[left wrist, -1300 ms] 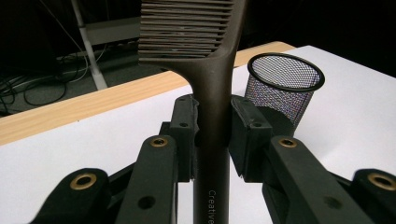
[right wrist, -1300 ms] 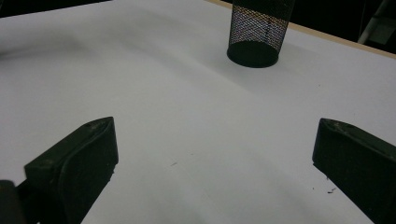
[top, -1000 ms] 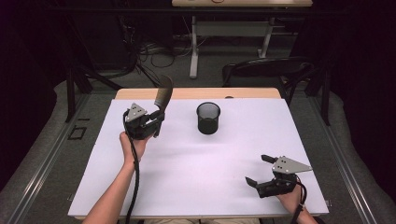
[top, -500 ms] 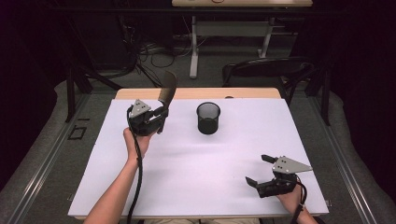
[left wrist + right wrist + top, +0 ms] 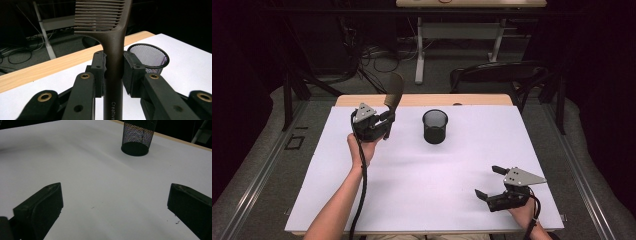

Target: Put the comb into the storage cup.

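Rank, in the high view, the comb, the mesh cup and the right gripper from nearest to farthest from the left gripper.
1. The comb: clamped in the left gripper, teeth end rising above it at the table's far left.
2. The mesh cup: upright on the white sheet, to the gripper's right, mid-table.
3. The right gripper: at the near right corner, jaws spread and empty.

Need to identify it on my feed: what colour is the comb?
Dark brown comb, clearest in the left gripper view.
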`<action>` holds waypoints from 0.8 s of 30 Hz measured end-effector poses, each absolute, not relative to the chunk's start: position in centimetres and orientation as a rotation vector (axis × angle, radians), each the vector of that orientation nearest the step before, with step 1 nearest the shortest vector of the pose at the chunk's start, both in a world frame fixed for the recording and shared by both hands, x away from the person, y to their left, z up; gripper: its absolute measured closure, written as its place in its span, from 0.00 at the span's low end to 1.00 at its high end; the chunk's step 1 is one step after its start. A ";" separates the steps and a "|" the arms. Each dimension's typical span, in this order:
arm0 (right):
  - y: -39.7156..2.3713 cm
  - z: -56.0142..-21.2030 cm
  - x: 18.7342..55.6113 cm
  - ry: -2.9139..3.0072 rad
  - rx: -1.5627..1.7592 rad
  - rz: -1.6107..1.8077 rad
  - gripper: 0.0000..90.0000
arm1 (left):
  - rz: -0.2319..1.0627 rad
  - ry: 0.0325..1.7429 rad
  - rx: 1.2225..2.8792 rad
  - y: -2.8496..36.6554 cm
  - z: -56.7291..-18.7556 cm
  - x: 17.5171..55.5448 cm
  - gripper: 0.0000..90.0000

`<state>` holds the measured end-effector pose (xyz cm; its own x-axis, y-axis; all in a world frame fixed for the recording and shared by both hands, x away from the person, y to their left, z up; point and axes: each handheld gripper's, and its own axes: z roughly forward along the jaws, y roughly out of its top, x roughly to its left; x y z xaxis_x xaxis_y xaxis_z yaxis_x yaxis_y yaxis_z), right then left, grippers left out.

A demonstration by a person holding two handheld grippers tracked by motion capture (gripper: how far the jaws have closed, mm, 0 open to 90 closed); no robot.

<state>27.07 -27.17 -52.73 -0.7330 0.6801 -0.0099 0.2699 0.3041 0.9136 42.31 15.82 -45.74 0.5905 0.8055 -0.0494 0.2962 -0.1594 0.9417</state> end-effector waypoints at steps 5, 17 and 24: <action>-27.2 -52.7 27.1 2.182 0.847 1.410 0.00 | 0.582 0.913 1.727 15.7 -45.7 42.6 0.81; -27.2 -52.7 27.1 2.182 0.846 1.409 0.00 | 0.582 0.904 1.722 14.8 -45.1 43.3 0.81; -27.2 -52.7 27.1 2.181 0.848 1.410 0.00 | 0.584 0.896 1.724 14.2 -44.8 43.6 0.81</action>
